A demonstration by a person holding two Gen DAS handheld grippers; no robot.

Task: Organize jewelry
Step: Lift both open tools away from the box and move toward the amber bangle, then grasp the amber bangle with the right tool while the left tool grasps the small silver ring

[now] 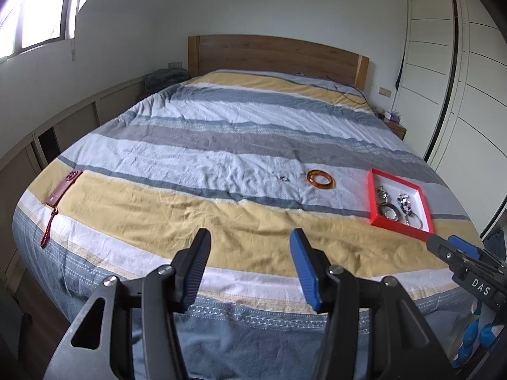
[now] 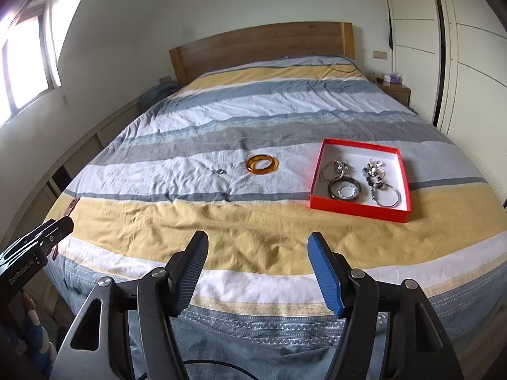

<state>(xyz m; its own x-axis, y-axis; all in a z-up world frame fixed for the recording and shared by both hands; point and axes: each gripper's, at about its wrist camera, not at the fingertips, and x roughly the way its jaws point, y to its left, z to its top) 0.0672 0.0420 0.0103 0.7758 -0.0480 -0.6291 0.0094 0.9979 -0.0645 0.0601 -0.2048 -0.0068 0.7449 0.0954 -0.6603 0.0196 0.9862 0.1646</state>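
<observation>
A red tray [image 2: 355, 207] [image 1: 370, 199] with a white inside lies on the bed at the right and holds several bracelets and beaded pieces [image 2: 343, 188]. An amber bangle [image 2: 262, 164] [image 1: 320, 179] lies on the cover to the left of the tray. A small ring [image 2: 221, 171] [image 1: 283, 177] lies left of the bangle. My left gripper [image 1: 250, 237] is open and empty above the bed's near edge. My right gripper [image 2: 258, 240] is open and empty, short of the bangle and the tray.
The bed [image 2: 253, 117] has a striped blue, white and yellow cover and a wooden headboard [image 2: 263, 47]. A dark red wallet with a strap [image 1: 63, 188] lies at the bed's left edge. Wardrobe doors [image 2: 469, 63] stand to the right, a nightstand [image 2: 396, 90] beside the headboard.
</observation>
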